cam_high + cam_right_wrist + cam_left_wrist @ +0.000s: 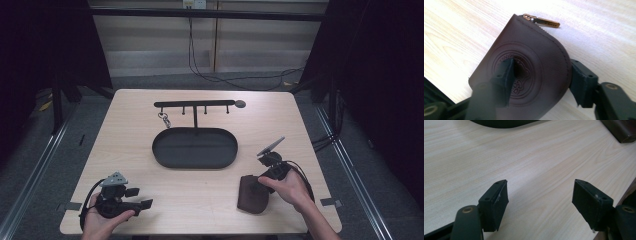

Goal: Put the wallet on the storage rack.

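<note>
A dark brown leather zip wallet [251,196] lies flat near the table's front right. In the right gripper view its embossed round face [536,50] and brass zip pull [546,22] are close up. My right gripper [256,187] is open and straddles the wallet: one jaw lies over the embossed face, the other stands beside the curved edge. Its jaws [540,75] are as far apart as the left gripper's. My left gripper [141,197] rests open at the front left with nothing between its fingers [496,202], above bare wood.
A black oval tray [160,150] sits mid-table, and behind it is a black hook rack [195,104] with a keyring [164,119] hanging at its left. The left gripper view shows the tray's edge [504,122] and a corner of the wallet [619,130].
</note>
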Tool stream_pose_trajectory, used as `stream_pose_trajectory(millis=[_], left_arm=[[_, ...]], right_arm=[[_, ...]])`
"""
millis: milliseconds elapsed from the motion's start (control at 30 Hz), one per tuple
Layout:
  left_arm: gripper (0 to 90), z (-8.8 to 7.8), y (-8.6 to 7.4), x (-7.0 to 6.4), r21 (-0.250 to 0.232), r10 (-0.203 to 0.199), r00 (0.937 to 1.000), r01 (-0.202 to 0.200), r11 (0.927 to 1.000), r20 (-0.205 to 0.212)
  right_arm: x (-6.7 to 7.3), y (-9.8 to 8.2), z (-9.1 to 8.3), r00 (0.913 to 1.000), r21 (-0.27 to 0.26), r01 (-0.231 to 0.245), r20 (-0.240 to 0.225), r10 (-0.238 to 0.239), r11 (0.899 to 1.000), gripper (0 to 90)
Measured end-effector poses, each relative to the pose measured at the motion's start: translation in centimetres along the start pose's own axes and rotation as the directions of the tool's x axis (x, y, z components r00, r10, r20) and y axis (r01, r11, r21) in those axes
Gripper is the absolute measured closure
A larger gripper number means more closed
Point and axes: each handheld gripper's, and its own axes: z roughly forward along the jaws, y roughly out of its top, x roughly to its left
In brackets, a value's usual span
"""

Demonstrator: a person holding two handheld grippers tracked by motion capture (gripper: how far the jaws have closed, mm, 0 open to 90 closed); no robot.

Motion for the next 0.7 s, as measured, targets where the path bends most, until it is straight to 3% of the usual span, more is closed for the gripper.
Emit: stream_pose_trajectory(millis=[267,467,633,700], left_arm=[[27.3,0.2,0.0,-0.1,0.012,0.009,1.0,-0.009,0.9999,0.002],[26.1,0.2,0.0,-0.1,0.014,0.009,1.0,-0.009,0.9999,0.004],[25.3,0.2,0.0,-0.1,0.013,0.01,0.9999,-0.01,0.9999,0.003],[24.8,0.2,0.0,-0.1,0.013,0.012,0.9999,-0.012,0.9998,-0.001]], right_arm=[[-0.1,0.2,-1.5,0.9998,-0.049,-0.005,-0.018,0.004,0.999,66.1],[0.9,1.3,-2.3,0.999,-0.046,0.045,0.007,-0.045,0.998,70.4],[1.4,2.1,-2.9,0.999,-0.047,0.044,0.001,-0.044,0.998,76.3],[1.9,2.8,-3.4,0.9983,-0.038,0.05,0.03,-0.049,0.998,77.6]])
